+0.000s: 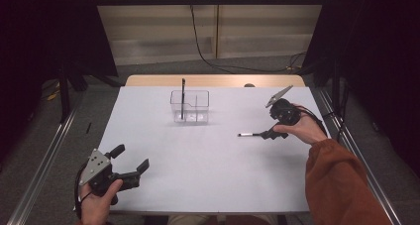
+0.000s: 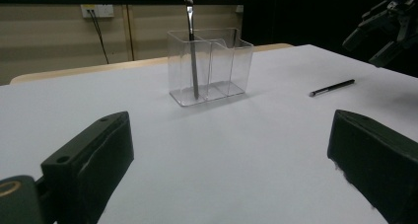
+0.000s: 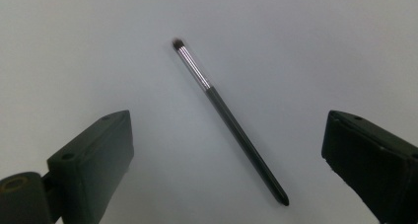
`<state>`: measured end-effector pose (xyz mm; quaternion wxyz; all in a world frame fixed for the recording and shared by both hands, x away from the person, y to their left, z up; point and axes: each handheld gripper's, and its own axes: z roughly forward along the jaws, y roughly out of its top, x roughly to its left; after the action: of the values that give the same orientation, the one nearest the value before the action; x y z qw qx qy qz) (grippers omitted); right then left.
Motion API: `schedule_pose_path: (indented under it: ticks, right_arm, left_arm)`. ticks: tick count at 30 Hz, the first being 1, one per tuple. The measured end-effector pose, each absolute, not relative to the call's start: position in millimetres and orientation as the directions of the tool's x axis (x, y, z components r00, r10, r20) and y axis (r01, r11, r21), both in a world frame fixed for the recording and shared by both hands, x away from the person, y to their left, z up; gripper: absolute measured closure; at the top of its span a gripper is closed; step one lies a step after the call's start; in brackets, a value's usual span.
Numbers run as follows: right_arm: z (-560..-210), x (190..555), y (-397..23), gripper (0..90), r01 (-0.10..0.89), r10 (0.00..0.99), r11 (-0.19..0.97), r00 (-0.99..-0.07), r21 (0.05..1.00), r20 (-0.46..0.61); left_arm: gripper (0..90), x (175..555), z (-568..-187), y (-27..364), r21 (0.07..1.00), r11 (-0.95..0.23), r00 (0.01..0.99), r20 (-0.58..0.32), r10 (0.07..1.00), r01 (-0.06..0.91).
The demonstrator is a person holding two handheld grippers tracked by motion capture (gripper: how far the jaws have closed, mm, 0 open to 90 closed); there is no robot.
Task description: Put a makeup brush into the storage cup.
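Observation:
A clear plastic organizer (image 1: 189,107) (image 2: 209,66) stands at the back middle of the white table (image 1: 198,180). One dark-handled makeup brush (image 1: 183,97) (image 2: 191,46) stands upright in its left compartment. A second brush (image 1: 249,134) (image 2: 331,88) (image 3: 226,119) with a silver ferrule lies flat on the table to the right. My right gripper (image 1: 270,133) (image 3: 227,123) hovers open over that brush, jaws on either side of its handle and not touching it. My left gripper (image 1: 131,158) (image 2: 226,130) is open and empty near the front left edge, facing the organizer.
A wooden tabletop strip (image 1: 213,80) shows behind the white surface. Metal rails (image 1: 44,155) run along both sides on the floor. A black cable (image 1: 208,56) hangs down the back wall, and a wall socket (image 2: 96,10) sits there too.

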<state>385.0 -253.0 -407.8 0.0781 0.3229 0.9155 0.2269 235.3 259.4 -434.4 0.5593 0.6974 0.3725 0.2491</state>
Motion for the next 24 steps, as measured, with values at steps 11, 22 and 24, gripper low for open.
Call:
schedule_pose_path:
  ticks: [11,22,24]
  right_arm:
    - [-420,398,-256,5.7,0.569,0.613,0.733,-0.79,0.373,0.003]
    - [-438,408,-267,17.8,0.594,0.601,0.766,-0.797,0.244,0.054]
    - [-438,409,-267,18.7,0.596,0.602,0.768,-0.797,0.233,0.052]
  left_arm:
    - [3.6,236,-435,259,0.965,-0.094,0.605,-0.075,0.793,0.243]
    - [3.6,238,-436,259,0.961,-0.108,0.607,-0.072,0.791,0.255]
    - [3.6,238,-436,258,0.961,-0.109,0.609,-0.072,0.79,0.255]
